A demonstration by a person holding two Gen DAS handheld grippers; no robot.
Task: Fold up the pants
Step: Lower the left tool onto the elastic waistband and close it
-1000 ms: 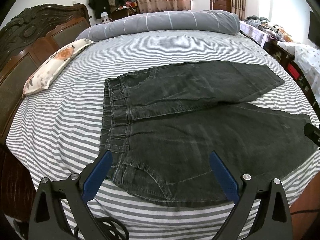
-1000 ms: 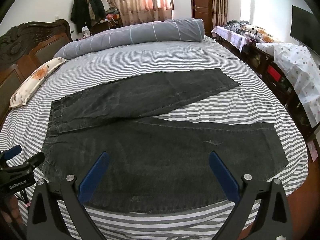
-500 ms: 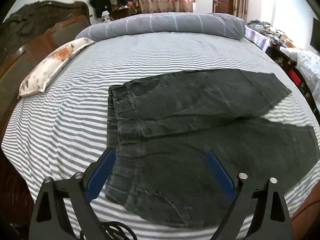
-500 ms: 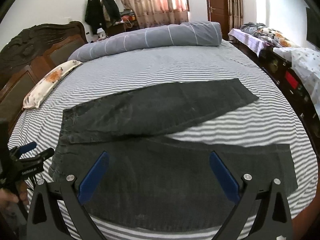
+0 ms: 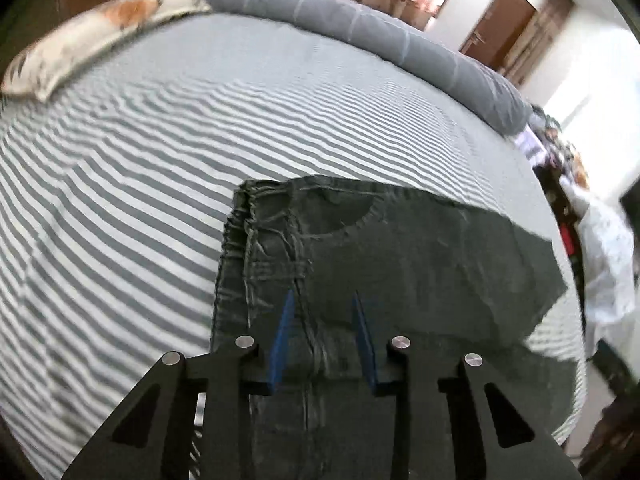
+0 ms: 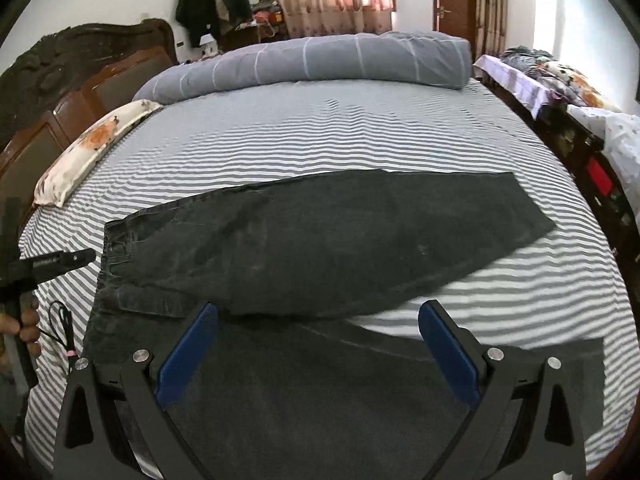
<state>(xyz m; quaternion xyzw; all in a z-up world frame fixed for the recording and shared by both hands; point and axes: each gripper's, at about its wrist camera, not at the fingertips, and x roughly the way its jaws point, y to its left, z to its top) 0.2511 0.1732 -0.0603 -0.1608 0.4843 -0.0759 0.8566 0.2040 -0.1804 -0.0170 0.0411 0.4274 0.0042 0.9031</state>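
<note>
Dark grey jeans (image 6: 320, 240) lie flat on the striped bed, waistband to the left, legs spread to the right. In the left wrist view the jeans (image 5: 400, 248) fill the lower middle. My left gripper (image 5: 322, 300) is low over the waistband near the fly, its blue fingers narrowed but with a gap, denim between them. It also shows in the right wrist view (image 6: 86, 257) at the left, beside the waistband. My right gripper (image 6: 316, 316) is wide open above the near leg, close to the crotch.
The striped bed sheet (image 6: 360, 136) surrounds the jeans. A rolled grey duvet (image 6: 320, 60) lies along the far side and a floral pillow (image 6: 88, 148) at the left by the wooden headboard (image 6: 60, 80). Cluttered furniture (image 6: 580, 120) stands to the right.
My left gripper has dropped and swung toward the waistband, and its fingers have narrowed from wide open. My right gripper has moved forward over the near leg and stays wide open.
</note>
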